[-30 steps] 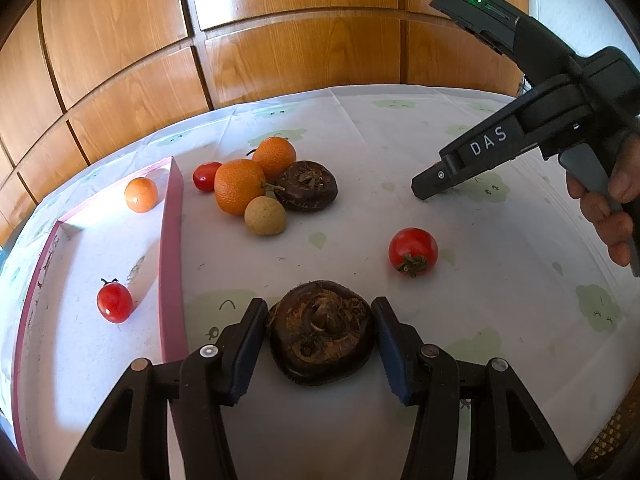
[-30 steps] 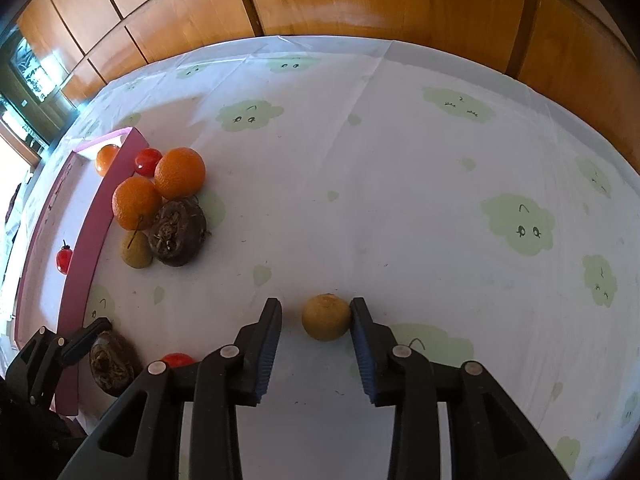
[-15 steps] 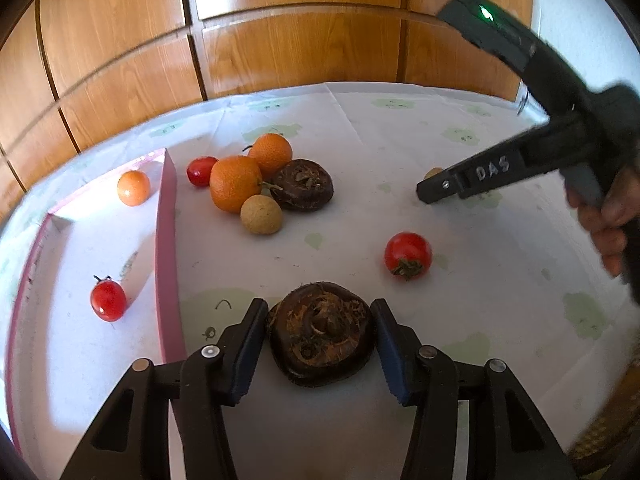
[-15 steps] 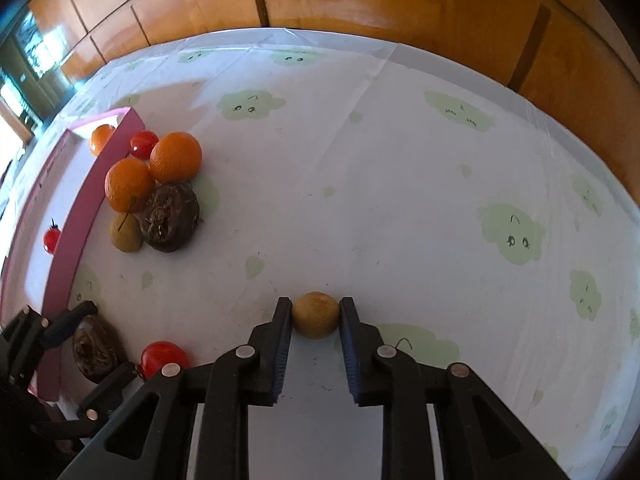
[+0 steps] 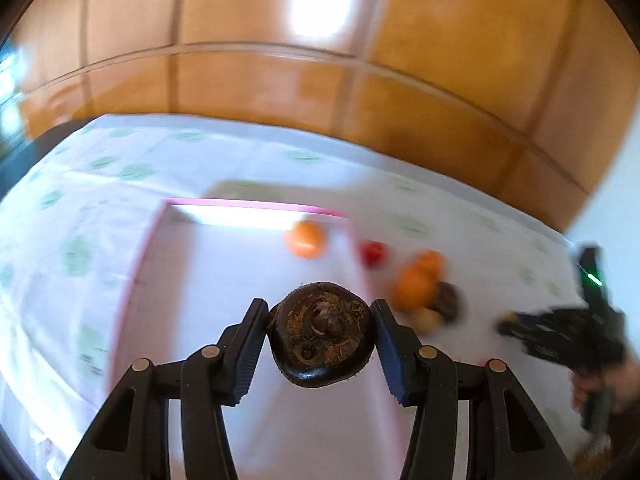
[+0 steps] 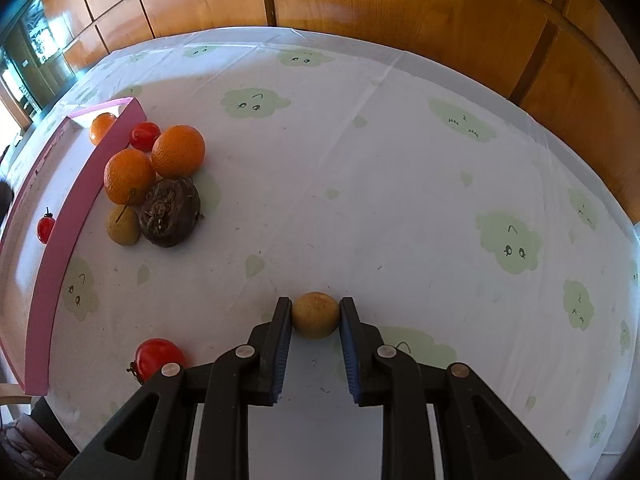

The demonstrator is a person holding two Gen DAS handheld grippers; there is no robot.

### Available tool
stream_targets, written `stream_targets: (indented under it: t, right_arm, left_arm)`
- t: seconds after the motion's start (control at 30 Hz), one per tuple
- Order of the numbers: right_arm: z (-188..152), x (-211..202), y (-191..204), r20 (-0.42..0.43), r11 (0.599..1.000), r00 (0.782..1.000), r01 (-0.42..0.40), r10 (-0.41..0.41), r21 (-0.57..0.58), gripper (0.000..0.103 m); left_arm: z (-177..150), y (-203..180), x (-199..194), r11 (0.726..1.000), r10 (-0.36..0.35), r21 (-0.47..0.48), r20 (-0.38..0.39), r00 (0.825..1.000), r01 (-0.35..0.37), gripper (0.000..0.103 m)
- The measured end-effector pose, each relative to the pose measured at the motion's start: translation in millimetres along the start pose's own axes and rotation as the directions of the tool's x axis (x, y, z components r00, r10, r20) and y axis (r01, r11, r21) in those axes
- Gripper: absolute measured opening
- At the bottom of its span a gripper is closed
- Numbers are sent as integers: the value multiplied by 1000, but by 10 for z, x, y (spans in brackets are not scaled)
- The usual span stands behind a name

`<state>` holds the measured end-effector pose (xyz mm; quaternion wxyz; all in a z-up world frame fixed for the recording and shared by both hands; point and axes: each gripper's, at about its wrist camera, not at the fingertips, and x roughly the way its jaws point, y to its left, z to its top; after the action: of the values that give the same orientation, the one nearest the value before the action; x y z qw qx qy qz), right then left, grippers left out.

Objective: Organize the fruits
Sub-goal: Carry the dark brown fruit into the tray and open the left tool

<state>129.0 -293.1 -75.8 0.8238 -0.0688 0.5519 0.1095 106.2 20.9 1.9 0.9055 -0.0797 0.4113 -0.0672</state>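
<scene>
My left gripper (image 5: 320, 332) is shut on a dark brown wrinkled fruit (image 5: 322, 334) and holds it in the air over the pink-rimmed tray (image 5: 256, 205), in a blurred view. An orange (image 5: 306, 238) lies in that tray. My right gripper (image 6: 315, 316) is shut on a small tan round fruit (image 6: 315, 315) that rests on the tablecloth. In the right wrist view, two oranges (image 6: 178, 156), a second dark fruit (image 6: 170, 211), a tan fruit (image 6: 122, 226) and a red tomato (image 6: 145, 136) cluster beside the tray rim (image 6: 76, 216). Another tomato (image 6: 158, 356) lies left of the right fingers.
A small tomato (image 6: 45, 227) sits inside the tray. The white tablecloth with green cloud prints (image 6: 508, 240) covers the table. Wooden wall panels (image 6: 400, 4) run behind it. The right gripper body and a hand (image 5: 576, 340) show at the left wrist view's right edge.
The left gripper lifted the dark fruit off the cloth and swung it left, over the tray. The right gripper's jaws closed onto the tan fruit and stayed in place.
</scene>
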Motion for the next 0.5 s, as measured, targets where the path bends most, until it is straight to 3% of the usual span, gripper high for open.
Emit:
stream_targets:
  t: [0.13,0.3,0.5]
  right_arm:
    - [-13,1,39,-4,1000,1000,7,-7,6,24]
    - [-29,2,66,2,1000,1000,8,-8,4,24]
    - [-44,4,54,6,1000,1000,7,-7,2,24]
  left_arm:
    - [129,331,301,993,112,-30,-38,993,-113,53]
    - [144,521,589,981,186,-32,-82,979,-189,54]
    - [69,577,334,969,232,-79,-16,973,-232,64]
